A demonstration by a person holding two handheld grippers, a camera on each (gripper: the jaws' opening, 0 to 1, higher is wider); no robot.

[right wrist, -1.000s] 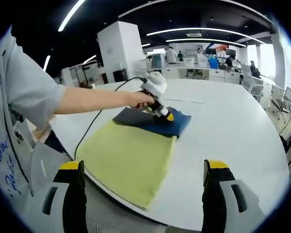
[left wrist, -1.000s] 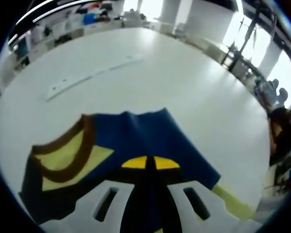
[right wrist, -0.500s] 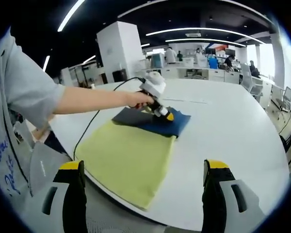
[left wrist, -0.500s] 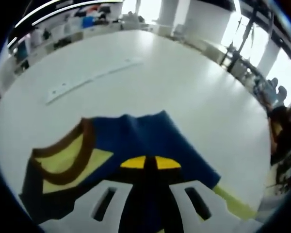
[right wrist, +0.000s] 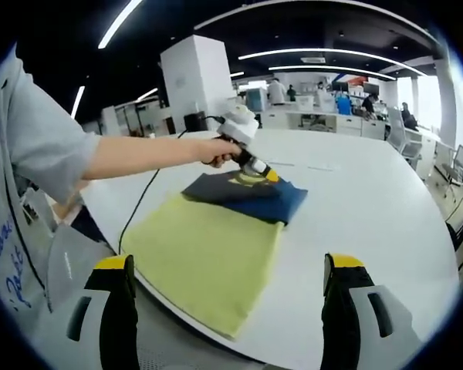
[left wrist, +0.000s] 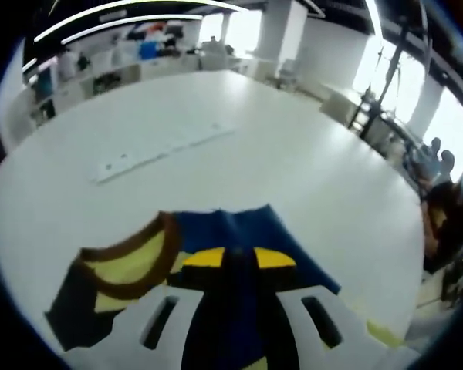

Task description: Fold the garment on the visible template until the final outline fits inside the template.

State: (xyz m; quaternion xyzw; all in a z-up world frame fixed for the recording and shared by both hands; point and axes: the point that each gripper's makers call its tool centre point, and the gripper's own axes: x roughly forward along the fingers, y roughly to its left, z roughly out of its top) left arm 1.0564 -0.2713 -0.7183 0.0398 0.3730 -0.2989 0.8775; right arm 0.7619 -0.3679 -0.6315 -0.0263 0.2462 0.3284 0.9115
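Pinching navy garment (left wrist: 239,231) fold between its tips: left claw (left wrist: 233,257). Right claw (right wrist: 230,266) agape, yellow template (right wrist: 204,258) ahead on worktop (right wrist: 370,208).

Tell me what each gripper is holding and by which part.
Left gripper pinches the navy garment near its collar edge. Right gripper holds nothing, jaws open.

Both views are bright. Long ceiling lamps (right wrist: 119,21) give even light, and big windows (left wrist: 447,116) glare white. The white table (left wrist: 216,154) reflects much light, shadows on it are weak. The left gripper view is blurred; edges bend strongly.
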